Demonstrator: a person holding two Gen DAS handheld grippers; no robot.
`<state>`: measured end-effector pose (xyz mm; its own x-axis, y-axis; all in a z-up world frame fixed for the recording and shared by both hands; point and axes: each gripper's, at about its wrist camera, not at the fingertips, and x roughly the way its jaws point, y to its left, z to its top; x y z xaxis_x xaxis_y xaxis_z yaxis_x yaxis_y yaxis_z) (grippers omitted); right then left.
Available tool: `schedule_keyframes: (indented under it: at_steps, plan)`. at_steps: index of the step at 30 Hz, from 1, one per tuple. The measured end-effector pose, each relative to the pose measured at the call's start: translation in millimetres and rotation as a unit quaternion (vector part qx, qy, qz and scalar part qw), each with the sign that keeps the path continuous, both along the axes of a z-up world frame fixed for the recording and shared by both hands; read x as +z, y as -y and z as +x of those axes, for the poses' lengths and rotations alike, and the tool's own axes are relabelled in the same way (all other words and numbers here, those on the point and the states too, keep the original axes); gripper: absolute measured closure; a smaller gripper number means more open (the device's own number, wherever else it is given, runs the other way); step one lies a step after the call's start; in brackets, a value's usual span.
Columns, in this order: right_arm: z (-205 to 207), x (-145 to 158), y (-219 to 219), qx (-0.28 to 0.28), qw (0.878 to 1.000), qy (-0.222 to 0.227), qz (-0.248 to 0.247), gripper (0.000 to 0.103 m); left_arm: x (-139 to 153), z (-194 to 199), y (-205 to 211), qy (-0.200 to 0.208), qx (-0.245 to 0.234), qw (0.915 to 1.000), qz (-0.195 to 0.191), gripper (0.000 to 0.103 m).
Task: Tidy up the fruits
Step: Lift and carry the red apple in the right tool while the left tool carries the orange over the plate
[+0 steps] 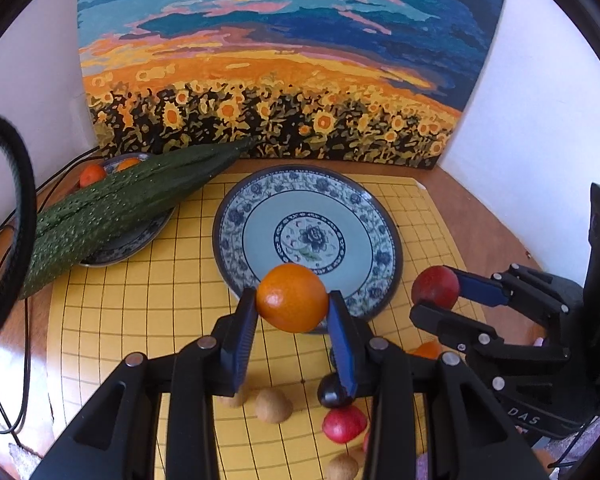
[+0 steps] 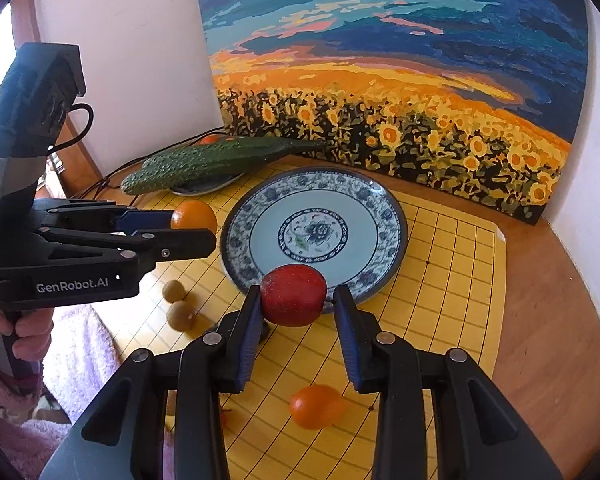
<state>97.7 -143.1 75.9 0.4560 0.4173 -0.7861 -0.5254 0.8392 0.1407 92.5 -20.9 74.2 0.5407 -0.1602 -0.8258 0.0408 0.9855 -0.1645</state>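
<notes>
My left gripper [image 1: 293,314] is shut on an orange [image 1: 292,297] and holds it above the near rim of a blue-patterned plate [image 1: 260,216]. My right gripper [image 2: 294,312] is shut on a red fruit [image 2: 293,294], held above the near rim of the same plate [image 2: 380,216]. In the left wrist view the right gripper [image 1: 440,300] with the red fruit [image 1: 436,286] is to the right. In the right wrist view the left gripper [image 2: 192,228] with the orange [image 2: 194,216] is to the left.
On the yellow grid board [image 1: 140,320] lie tan round fruits [image 1: 274,404], a dark fruit [image 1: 332,392], a red fruit [image 1: 344,424] and another orange [image 2: 316,406]. A second plate [image 1: 148,232] at back left holds a big bumpy green gourd [image 1: 120,204] and small oranges [image 1: 92,174]. A painting [image 1: 280,80] leans behind.
</notes>
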Motion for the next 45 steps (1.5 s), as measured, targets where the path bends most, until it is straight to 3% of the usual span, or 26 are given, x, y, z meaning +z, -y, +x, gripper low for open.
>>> schedule_keyframes:
  at_steps: [21, 34, 45]
  plan:
    - [48, -19, -8, -0.021, 1.0, -0.019, -0.004, 0.067, -22, 57, 3, -0.036, 0.007, 0.9993, 0.006, 0.066]
    - [93, -41, -14, -0.04, 0.998, -0.043, -0.001, 0.067, -34, 92, 1, -0.035, 0.015, 0.9991, 0.016, 0.066]
    - [109, -52, -15, -0.047, 0.998, -0.051, -0.009, 0.067, -49, 101, 2, -0.048, 0.017, 0.9985, 0.017, 0.066]
